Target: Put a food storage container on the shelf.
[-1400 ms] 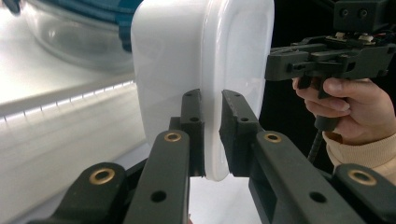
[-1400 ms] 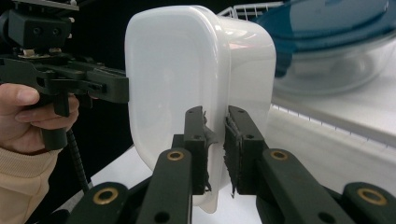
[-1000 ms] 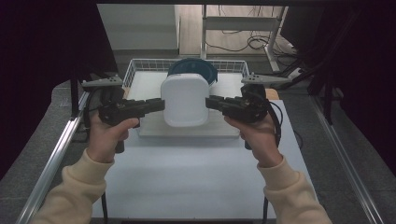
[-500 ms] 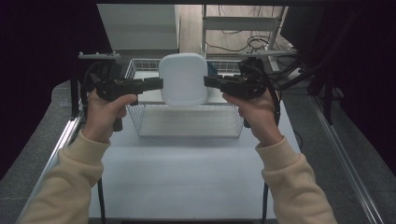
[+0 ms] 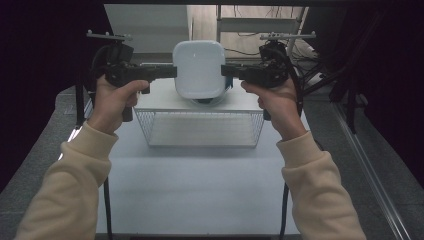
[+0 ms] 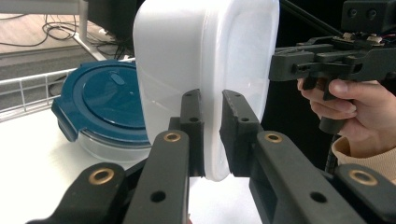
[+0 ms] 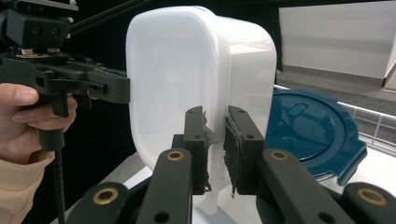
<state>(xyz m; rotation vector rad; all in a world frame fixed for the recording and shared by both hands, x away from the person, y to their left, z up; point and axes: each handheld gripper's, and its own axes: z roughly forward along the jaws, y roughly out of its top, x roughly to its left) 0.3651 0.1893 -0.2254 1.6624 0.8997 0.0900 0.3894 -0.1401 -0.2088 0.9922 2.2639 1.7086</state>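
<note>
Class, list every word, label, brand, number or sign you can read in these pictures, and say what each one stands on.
None: no readable text appears in any view.
White plastic container: plain, no label or print.
Blue lid of the round container: a raised moulded tab, but no lettering that can be made out.
Left gripper and right gripper: black jaws with brass rivets, no markings.
Wire basket: bare.
</note>
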